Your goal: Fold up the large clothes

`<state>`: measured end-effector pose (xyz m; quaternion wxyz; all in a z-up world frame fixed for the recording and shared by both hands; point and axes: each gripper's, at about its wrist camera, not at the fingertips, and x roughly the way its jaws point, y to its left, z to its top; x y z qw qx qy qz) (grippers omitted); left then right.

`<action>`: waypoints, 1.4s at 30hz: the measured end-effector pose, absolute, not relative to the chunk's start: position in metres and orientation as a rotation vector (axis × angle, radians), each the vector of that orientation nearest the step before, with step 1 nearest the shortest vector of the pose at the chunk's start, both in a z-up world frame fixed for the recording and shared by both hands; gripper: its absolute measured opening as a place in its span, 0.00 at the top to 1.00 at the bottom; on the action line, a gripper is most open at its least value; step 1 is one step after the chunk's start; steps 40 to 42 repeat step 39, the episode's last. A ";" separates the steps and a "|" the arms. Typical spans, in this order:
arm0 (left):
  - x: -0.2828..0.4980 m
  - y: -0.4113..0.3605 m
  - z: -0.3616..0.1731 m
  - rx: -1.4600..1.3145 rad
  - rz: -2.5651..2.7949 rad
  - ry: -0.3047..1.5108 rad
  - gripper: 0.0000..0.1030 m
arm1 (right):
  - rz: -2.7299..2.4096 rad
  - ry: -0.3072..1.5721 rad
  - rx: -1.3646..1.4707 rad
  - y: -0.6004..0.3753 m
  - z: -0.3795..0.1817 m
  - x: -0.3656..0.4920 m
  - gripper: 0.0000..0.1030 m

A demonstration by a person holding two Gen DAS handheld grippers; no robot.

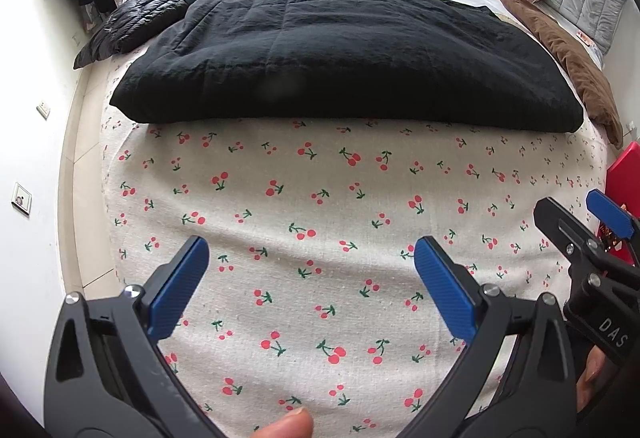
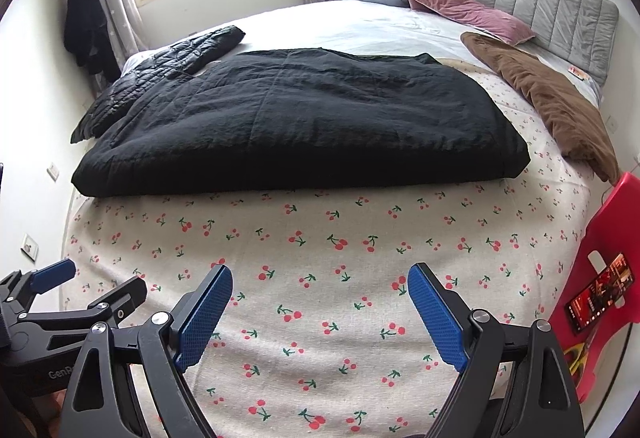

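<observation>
Folded black quilted garment [image 2: 296,122] at frame centre on cherry-print bed sheet [image 2: 320,250] — left gripper [image 1: 312,258] and right gripper [image 2: 320,290], 2 in all, both spread apart, empty.

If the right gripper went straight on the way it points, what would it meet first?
Most likely the cherry-print sheet: the right gripper, open and empty, points down at bare sheet. The black garment lies farther on; depth is hard to judge.

black quilted garment [image 2: 296,126] | folded flat into a rectangle | on cherry-print bedcover [image 2: 320,270]
</observation>
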<state>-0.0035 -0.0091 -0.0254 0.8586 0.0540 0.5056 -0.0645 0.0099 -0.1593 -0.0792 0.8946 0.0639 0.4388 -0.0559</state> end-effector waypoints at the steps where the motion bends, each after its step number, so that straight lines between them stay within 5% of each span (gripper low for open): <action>1: -0.004 -0.009 -0.025 0.113 -0.134 1.061 0.01 | -0.116 0.910 0.132 -0.159 -0.079 0.010 0.12; 42: 0.009 -0.012 -0.041 0.136 -0.116 1.090 0.01 | -0.125 0.944 0.133 -0.152 -0.097 0.028 0.12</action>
